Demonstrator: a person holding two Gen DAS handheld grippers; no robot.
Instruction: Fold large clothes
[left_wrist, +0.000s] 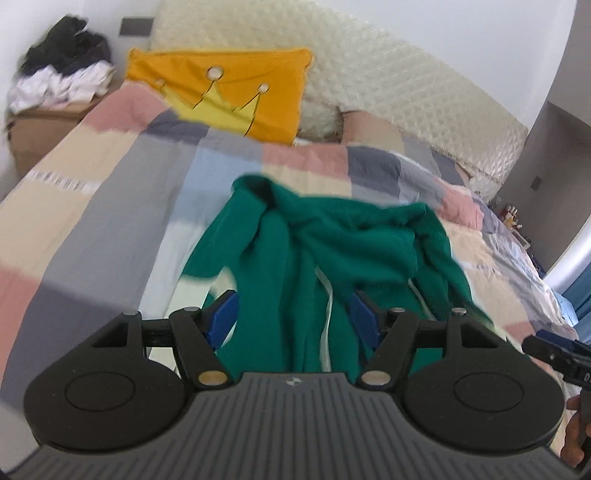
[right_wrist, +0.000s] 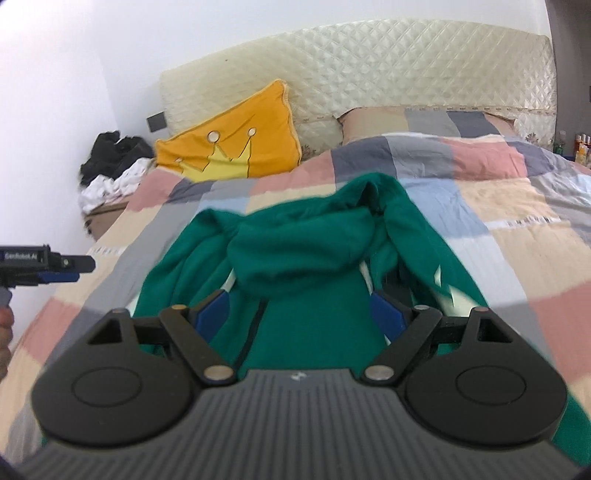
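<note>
Blue fingers (right_wrist: 213, 314) spread above green hoodie (right_wrist: 303, 258) on checked quilt (right_wrist: 498, 236).

This is a bedroom in a home. A wide bed (right_wrist: 498, 229) fills both views, covered by a patchwork quilt (left_wrist: 110, 206) in pink, beige, grey and pale blue squares. Behind it stands a cream quilted headboard (right_wrist: 406, 66) against plain white walls. An orange cushion with a yellow crown (right_wrist: 229, 147) leans on the headboard, beside a pillow (right_wrist: 406, 122) in the same checked fabric as the quilt. At the bedside a low wooden stand (left_wrist: 40, 125) carries a heap of dark and white clothes (left_wrist: 62, 70). Small bottles (right_wrist: 581, 146) stand at the far side of the bed.
</note>
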